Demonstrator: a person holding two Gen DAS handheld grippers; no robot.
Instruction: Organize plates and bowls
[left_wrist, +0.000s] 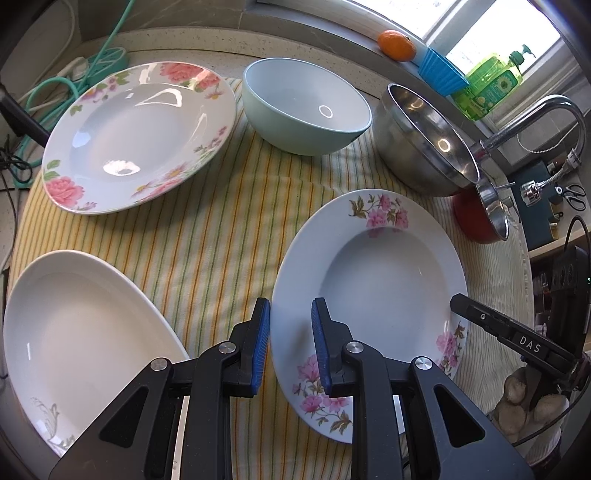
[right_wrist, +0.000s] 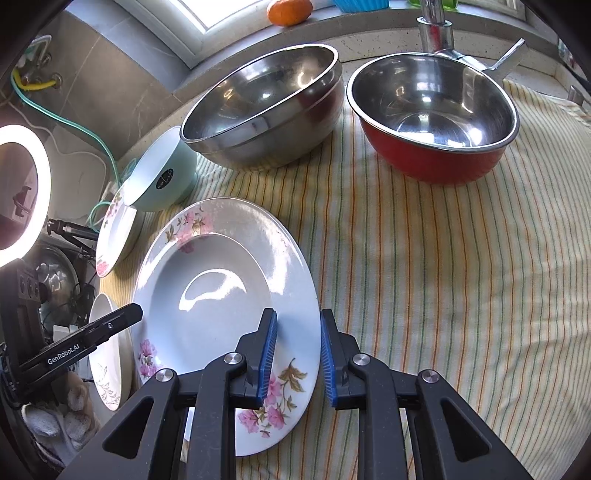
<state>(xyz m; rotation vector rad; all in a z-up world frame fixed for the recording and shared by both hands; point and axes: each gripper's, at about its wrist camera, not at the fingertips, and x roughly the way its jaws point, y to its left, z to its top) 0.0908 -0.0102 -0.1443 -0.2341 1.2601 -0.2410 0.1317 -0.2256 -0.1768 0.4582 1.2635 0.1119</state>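
A pink-flower plate (left_wrist: 369, 295) (right_wrist: 221, 295) lies on the striped cloth. My left gripper (left_wrist: 290, 314) is open, its jaws straddling the plate's left rim. My right gripper (right_wrist: 297, 325) is open, its jaws straddling the plate's right rim. A rose-pattern plate (left_wrist: 140, 133) (right_wrist: 114, 236) lies at the far left. A plain white plate (left_wrist: 81, 339) (right_wrist: 107, 354) lies at the near left. A pale green bowl (left_wrist: 306, 107) (right_wrist: 162, 173), a steel bowl (left_wrist: 424, 140) (right_wrist: 266, 107) and a red bowl (left_wrist: 476, 225) (right_wrist: 439, 118) stand behind.
A striped cloth (left_wrist: 207, 229) (right_wrist: 424, 277) covers the counter. A faucet (left_wrist: 546, 114) (right_wrist: 436, 29), an orange (left_wrist: 397, 44) (right_wrist: 290, 11), a blue cup (left_wrist: 441, 72) and a green soap bottle (left_wrist: 491, 81) are by the window. Cables (left_wrist: 74, 85) lie at the far left.
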